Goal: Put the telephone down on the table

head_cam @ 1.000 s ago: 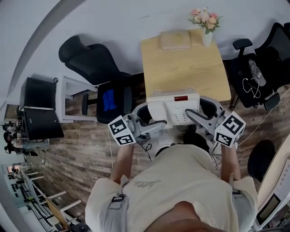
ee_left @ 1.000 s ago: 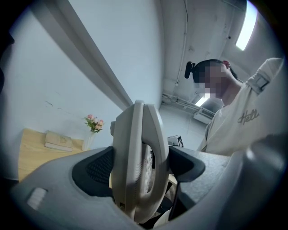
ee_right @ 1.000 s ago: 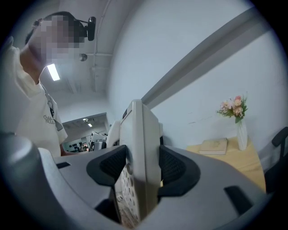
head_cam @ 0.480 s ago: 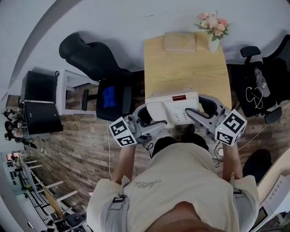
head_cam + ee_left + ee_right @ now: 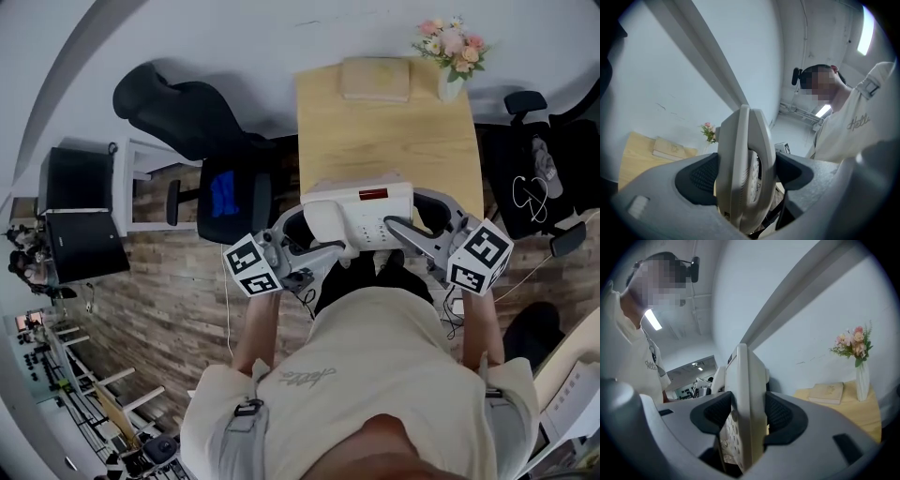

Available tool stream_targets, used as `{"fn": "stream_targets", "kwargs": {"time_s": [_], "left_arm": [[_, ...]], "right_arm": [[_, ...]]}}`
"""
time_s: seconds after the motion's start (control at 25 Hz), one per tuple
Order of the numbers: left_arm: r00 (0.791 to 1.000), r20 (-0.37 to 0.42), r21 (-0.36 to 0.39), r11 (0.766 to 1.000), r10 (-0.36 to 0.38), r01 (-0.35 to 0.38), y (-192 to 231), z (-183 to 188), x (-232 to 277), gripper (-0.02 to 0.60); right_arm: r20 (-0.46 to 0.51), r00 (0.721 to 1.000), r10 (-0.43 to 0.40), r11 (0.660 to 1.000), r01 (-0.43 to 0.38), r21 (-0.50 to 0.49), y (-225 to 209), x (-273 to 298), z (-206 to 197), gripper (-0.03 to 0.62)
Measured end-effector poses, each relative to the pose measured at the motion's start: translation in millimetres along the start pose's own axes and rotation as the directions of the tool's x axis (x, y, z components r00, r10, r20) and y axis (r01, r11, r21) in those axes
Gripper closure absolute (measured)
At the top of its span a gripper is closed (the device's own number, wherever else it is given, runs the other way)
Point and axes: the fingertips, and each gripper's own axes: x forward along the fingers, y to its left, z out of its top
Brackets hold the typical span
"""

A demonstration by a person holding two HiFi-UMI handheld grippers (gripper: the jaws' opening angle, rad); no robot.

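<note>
telephone [image 5: 359, 211] pinched by left gripper [image 5: 745, 176] and right gripper [image 5: 746, 417], flowers [image 5: 453, 39] in vase [image 5: 450, 84] on table [image 5: 394, 141]

Telephone [image 5: 361, 214] between left gripper [image 5: 311, 225], right gripper [image 5: 414, 223]; table [image 5: 394, 141] beyond, book [image 5: 375, 78] on it

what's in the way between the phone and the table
Nothing visible. The telephone, clamped by the left gripper and the right gripper, is held by the near edge of the table, whose near half is bare. The book and the flower vase stand at its far end.
</note>
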Motion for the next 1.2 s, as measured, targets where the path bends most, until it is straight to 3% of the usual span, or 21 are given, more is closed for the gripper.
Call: {"fn": "stream_targets", "kwargs": {"time_s": [0.56,0.76,1.2], "left_arm": [[0.985,0.030,0.026,0.985,-0.169,0.168,73.1,77.6,28.5,0.192],[0.977,0.039,0.005,0.978,-0.210,0.210,131.7,109.1,15.7,0.192],[0.970,0.027,-0.041,0.969,-0.242,0.243,153.4,109.3,12.8,0.192]], "right_arm": [[0.003,0.989,-0.147,0.986,0.146,-0.076,-53.7,42.3,73.9,0.373],[-0.008,0.981,-0.192,0.980,0.192,-0.057,-81.8,96.5,90.8,0.373],[-0.045,0.971,-0.236,0.972,0.235,-0.030,-92.7,111.9,87.5,0.373]]}}
